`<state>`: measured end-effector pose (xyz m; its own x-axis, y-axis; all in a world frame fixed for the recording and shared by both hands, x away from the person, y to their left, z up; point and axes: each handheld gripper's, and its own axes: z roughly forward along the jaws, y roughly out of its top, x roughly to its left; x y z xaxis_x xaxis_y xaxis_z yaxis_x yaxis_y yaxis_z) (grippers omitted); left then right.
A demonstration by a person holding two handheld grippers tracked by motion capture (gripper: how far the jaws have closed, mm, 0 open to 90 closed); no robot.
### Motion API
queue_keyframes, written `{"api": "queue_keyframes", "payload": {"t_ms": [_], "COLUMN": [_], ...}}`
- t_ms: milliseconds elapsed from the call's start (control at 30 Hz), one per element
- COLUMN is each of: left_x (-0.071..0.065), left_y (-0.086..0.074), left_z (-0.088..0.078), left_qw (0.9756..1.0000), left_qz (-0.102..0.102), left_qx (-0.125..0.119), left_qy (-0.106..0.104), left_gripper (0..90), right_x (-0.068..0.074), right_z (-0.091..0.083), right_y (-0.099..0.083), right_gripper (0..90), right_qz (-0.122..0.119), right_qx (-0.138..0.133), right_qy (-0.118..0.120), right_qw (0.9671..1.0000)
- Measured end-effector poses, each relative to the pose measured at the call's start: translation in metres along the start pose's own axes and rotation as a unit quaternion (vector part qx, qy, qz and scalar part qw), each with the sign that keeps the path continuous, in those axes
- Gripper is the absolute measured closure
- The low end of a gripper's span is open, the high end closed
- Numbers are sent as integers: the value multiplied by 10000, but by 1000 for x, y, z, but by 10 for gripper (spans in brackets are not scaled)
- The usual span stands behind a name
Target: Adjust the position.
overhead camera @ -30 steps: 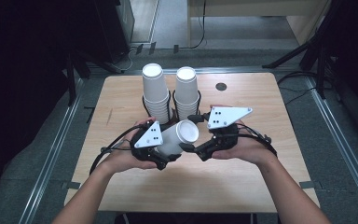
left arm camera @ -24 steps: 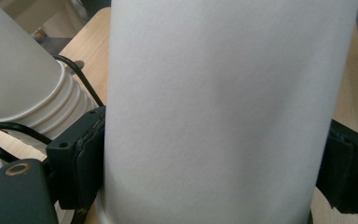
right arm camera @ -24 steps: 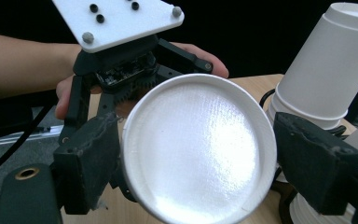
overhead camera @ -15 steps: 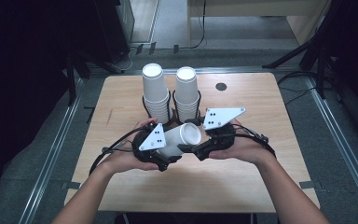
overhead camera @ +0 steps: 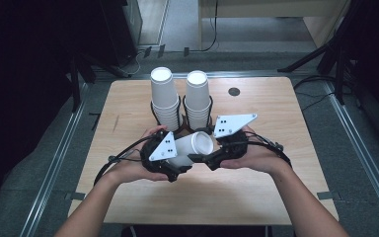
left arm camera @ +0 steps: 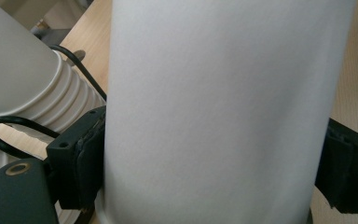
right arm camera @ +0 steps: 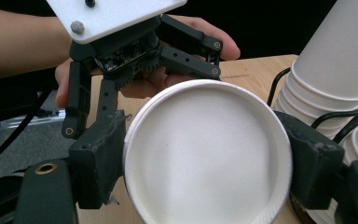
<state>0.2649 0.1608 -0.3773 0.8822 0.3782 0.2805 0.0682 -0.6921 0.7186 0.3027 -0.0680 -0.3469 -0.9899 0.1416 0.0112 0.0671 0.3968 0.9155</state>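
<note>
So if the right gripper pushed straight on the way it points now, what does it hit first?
The left gripper. The right gripper, shut on the held cup, faces it across that cup. Depth past the cup is hard to judge.

Two cup stacks in wire holders, wooden table, dark disc

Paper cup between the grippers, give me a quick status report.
Left gripper shut on paper cup; right gripper has just closed on its base end. Cup held sideways above table. Two cup stacks close behind.
</note>
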Motion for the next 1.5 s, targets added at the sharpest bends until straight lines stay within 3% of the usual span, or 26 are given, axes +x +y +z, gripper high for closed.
{"api": "queue_keyframes", "payload": {"t_ms": [467,633,1000,1500], "left_x": [-3,-3,-2,-3], "left_y": [0,0,0,-4], "left_z": [2,1,-1,-1], "left_qw": [10000,9999,9999,9993], "left_qz": [85,78,104,-193], "left_qx": [-26,-88,-98,-311], "left_qy": [2,2,20,47], "left_gripper": [116,118,119,63], "right_x": [1,1,2,6], "right_z": [-3,0,4,3], "right_y": [-2,-4,-5,-7], "right_gripper": [239,194,225,235], "right_qz": [-71,-47,-119,-270], "right_qx": [73,199,253,196], "right_qy": [19,22,20,-12], "right_qw": [9999,9998,9996,9994]}}
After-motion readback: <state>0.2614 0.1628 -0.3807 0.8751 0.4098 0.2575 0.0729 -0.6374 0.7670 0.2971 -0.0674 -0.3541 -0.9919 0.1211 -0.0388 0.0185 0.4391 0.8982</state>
